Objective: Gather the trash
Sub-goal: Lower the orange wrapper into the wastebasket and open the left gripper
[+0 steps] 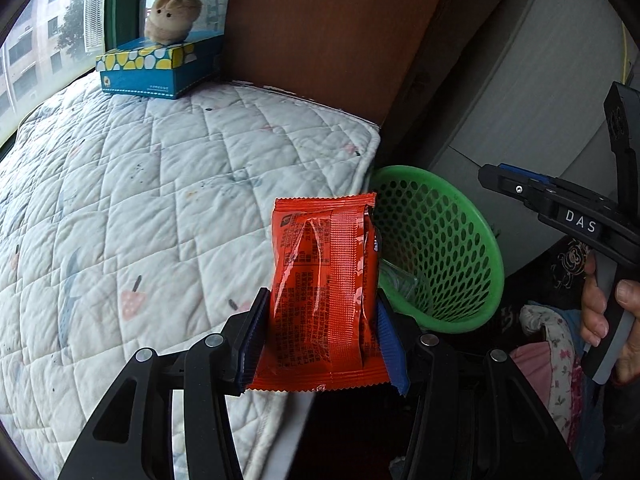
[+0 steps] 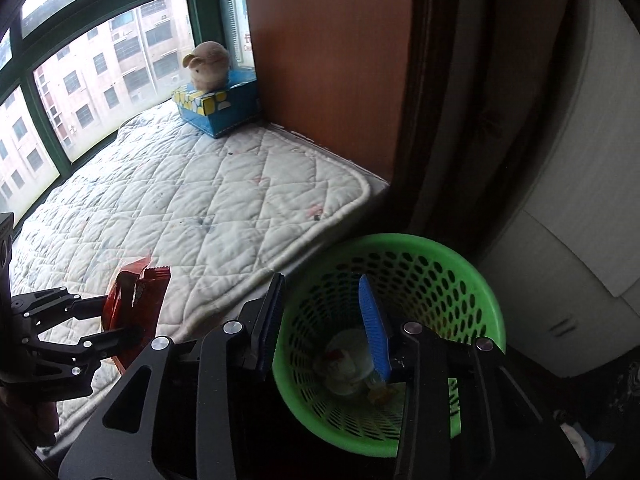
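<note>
Clamped between the left gripper [image 1: 320, 336] jaws, the red wrapper [image 1: 326, 288] hangs over the quilted mat's [image 1: 160, 200] edge, just beside the green basket [image 1: 460, 240]. Right gripper [image 2: 326, 320] hovers above the basket, jaws apart and empty. Best carry the wrapper squarely over the rim before letting go, or it may flutter outside.

Red wrapper [image 1: 324, 288], green perforated basket [image 1: 452, 240], white diamond-quilted mattress pad [image 1: 160, 184], blue box [image 1: 160, 68] with yellow-white blobs.
</note>
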